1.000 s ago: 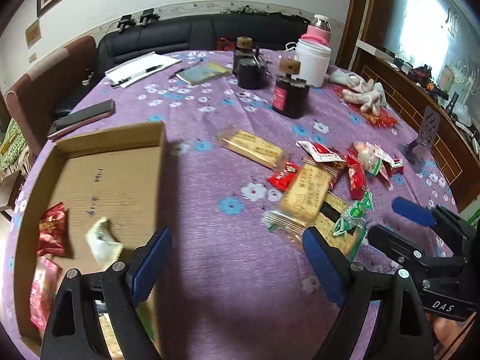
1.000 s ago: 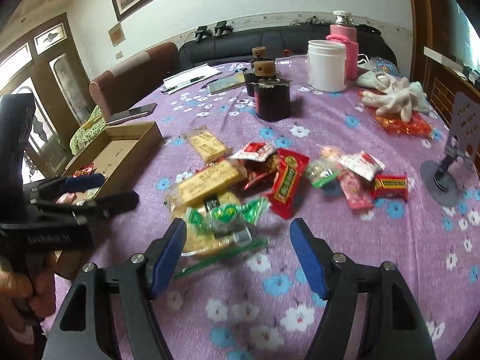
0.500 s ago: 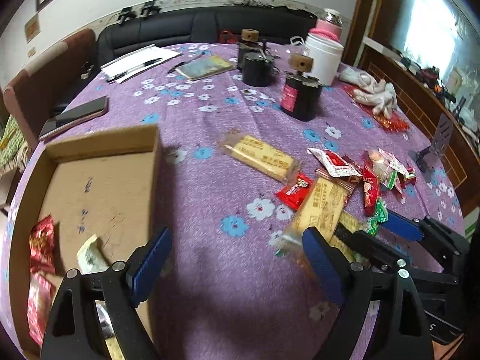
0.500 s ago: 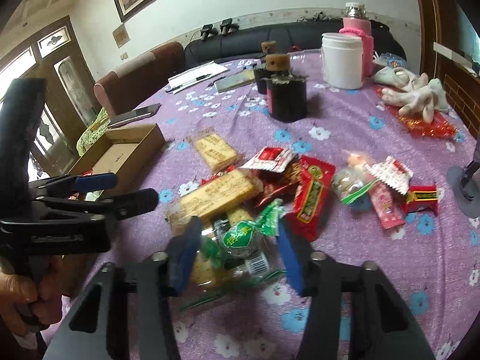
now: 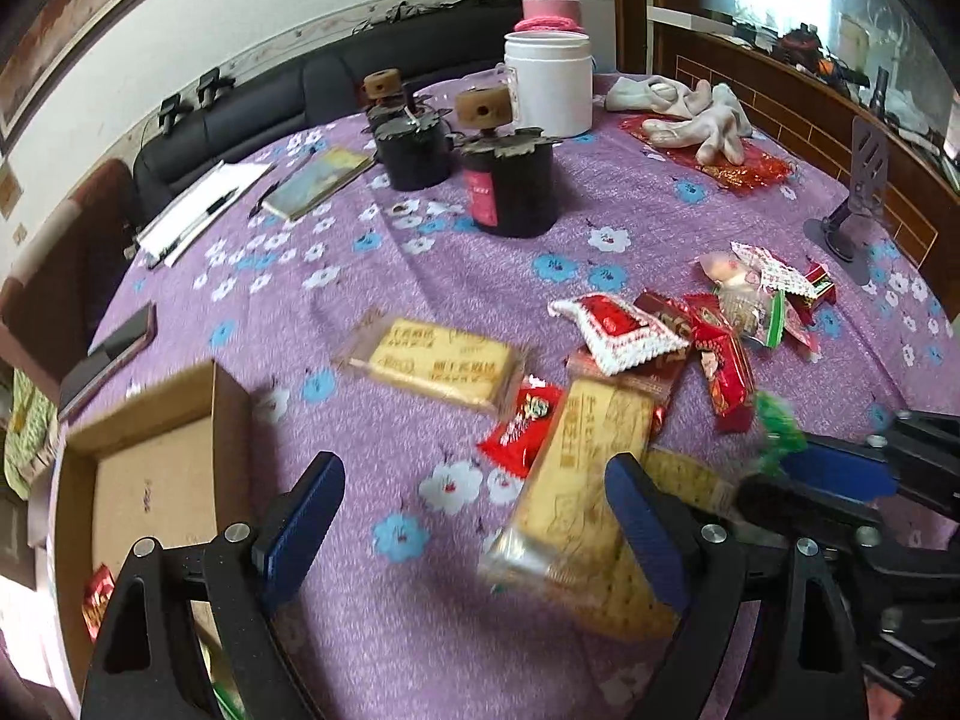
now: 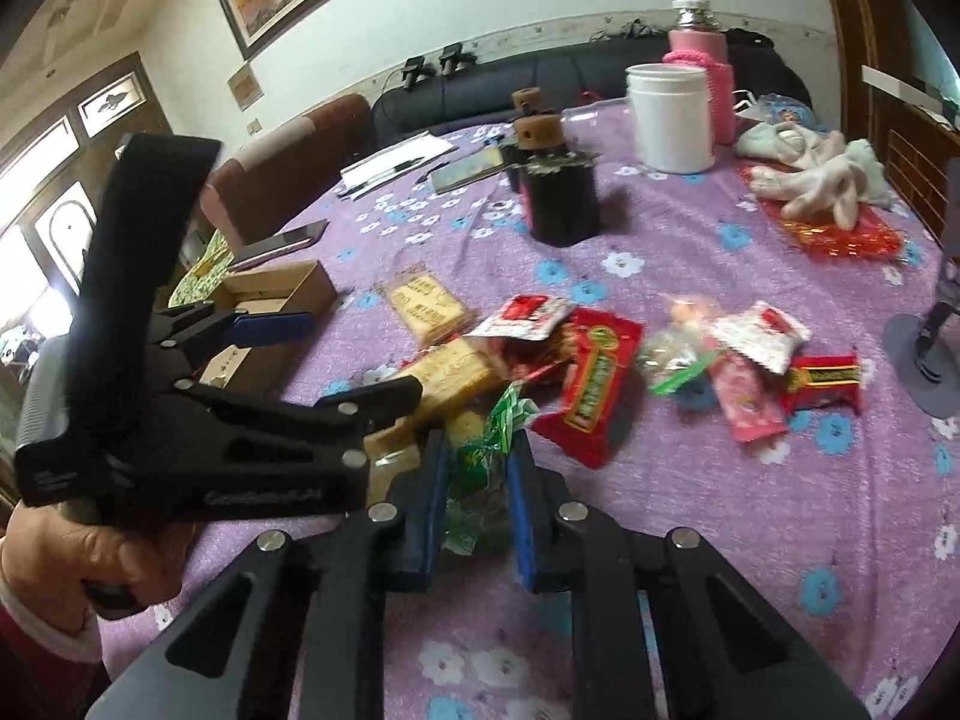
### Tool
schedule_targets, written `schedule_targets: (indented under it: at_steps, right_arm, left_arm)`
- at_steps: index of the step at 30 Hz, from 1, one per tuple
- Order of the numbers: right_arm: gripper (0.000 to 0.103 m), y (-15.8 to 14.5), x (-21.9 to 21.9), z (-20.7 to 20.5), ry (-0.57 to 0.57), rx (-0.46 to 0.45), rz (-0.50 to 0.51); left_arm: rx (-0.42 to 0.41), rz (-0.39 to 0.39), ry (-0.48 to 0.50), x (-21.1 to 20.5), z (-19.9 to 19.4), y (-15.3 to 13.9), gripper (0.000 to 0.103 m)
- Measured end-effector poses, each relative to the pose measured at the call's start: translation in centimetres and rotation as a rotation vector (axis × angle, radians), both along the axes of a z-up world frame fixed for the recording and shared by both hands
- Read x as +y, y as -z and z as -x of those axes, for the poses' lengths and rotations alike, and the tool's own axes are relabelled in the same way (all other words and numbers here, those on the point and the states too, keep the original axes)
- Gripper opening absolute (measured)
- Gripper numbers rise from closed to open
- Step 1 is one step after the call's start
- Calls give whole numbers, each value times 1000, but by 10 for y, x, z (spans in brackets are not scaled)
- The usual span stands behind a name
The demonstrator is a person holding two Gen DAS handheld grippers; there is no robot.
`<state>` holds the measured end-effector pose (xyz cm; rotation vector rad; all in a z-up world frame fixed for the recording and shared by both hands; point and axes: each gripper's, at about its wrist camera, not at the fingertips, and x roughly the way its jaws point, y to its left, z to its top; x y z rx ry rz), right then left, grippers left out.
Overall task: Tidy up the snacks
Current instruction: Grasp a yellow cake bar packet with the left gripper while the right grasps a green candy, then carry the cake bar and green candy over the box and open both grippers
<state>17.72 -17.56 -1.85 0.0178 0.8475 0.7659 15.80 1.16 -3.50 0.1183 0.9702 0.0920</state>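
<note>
Pinching the green snack packet (image 6: 489, 468) between its pads — right claw (image 6: 477, 495); left claw (image 5: 474, 516) spread wide.

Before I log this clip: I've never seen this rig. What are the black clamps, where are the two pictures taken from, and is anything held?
No robot here: a person holds a hand-squeezed claw in each hand, each with a fisheye camera looking along its two blue-padded fingers. One picture comes from the left claw, which is open and empty above the purple tablecloth; the other from the right claw, shut on a green-wrapped snack. The person's hand gripping the left claw shows in the right view. Loose snacks lie in a pile, with a biscuit pack apart from it. A cardboard box at the left already holds a few packets.
</note>
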Motion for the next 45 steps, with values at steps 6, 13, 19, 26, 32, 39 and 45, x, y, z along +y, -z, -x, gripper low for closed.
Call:
schedule_targets:
  at_steps: [6,13,19,26,32,39,45]
  right_arm:
    - [18,-4,-28,4,45,8,-32]
    - [18,-7,-41,10,65,2,-48]
    - [18,-15,-45,15,74,-10,-68]
    - [18,-26,-36,25,53,-27,-86]
    - [18,-33,-2,38,-12,-38,-94]
    - [18,-36,45,53,-98,-43,-93]
    - [18,-40,81,61,-165,-39,-100]
  left_arm:
    - [17,16,69,-12,-3,-4,91]
    - [25,21,72,-12,-7,7,66]
    - [-6,109,32,-3,1,3,35]
    - [-110,198,-39,24,36,-27,35]
    - [-166,197,-98,53,72,-47,35]
    - [-195,209,-207,105,113,-47,36]
    - [-214,206,-288,144,141,-46,36]
